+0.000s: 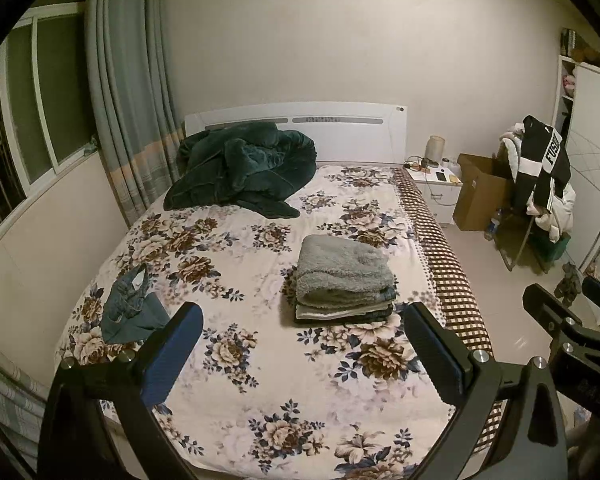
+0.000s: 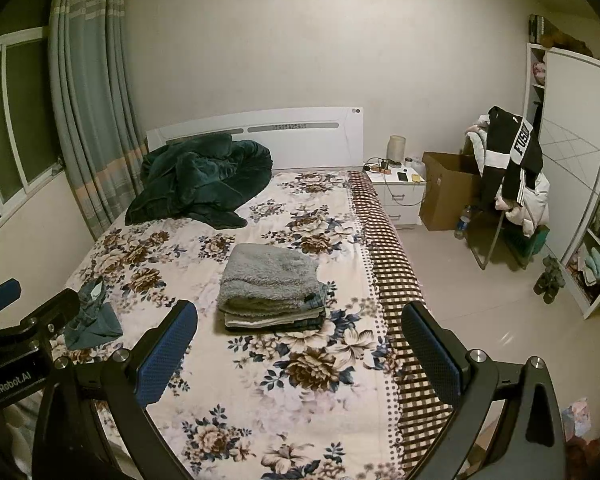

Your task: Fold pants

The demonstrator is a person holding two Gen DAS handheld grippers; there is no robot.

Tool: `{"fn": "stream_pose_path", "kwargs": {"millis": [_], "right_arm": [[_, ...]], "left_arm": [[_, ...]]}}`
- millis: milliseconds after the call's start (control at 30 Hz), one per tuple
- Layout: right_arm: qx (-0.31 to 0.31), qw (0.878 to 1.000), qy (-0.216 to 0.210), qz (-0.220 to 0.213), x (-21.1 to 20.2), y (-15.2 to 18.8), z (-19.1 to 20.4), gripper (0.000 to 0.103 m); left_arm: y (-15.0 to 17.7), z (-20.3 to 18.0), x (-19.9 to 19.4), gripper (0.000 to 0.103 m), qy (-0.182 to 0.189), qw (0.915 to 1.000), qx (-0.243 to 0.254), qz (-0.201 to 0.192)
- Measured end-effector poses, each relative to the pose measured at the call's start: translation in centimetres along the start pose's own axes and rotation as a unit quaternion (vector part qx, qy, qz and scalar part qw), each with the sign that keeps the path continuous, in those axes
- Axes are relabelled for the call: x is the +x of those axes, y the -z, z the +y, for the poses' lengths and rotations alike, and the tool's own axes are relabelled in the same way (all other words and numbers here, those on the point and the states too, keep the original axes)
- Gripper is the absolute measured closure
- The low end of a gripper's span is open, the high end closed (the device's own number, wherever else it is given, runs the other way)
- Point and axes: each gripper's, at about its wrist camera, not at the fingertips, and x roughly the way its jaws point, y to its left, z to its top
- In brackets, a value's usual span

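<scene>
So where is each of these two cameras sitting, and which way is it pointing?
Left wrist view: sits on the left gripper, faces the headboard across the floral bed; its open fingers frame the folded stack, and the right gripper shows at right.
Right wrist view: sits on the right gripper, faces the same way; the left gripper shows at left.
Shared: folded stack, crumpled jeans, green blanket.

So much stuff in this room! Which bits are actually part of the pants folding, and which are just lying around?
Part of the job:
- crumpled jeans
- folded stack
- left hand-held gripper, open
- right hand-held gripper, open

Just lying about:
- green blanket
- cardboard box
- clothes on the chair
- nightstand
</scene>
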Motion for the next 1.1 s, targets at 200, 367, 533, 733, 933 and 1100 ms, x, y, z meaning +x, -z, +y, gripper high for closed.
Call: {"fn": "stream_pose_path", "kwargs": {"millis": [200, 367, 533, 733, 933, 1100], "right_arm": [[0.000, 1.000, 0.000, 0.000, -0.2, 0.1, 0.0, 0.000], [-0.002, 1.000, -0.002, 0.003, -0.2, 0.2, 0.2, 0.000], [-0.004, 1.000, -0.003, 0.004, -0.3, 0.4, 0.5, 0.000], [-0.002, 1.000, -0.003, 0.004, -0.3, 0.5, 0.5, 0.000], [0.000, 1.000, -0.004, 0.004, -0.8, 0.9, 0.8, 0.000], [0.000, 1.000, -0.003, 0.003, -0.9, 1.0, 0.9, 0.000]], "left_arm": [[0.2, -0.4, -0.4, 0.000, -0.004, 1.0000, -0.006, 0.003], [0.6, -0.9, -1.0, 0.000, -0.008, 0.9999, -0.011, 0.003], [0.6, -0.9, -1.1, 0.000, -0.008, 0.9999, -0.012, 0.005], [0.9, -0.9, -1.4, 0.000, -0.009, 0.9998, -0.016, 0.005], [1.2, -0.9, -1.8, 0.000, -0.014, 0.9997, -0.019, 0.003], [1.3, -0.9, -2.0, 0.000, -0.017, 0.9997, -0.020, 0.001]]}}
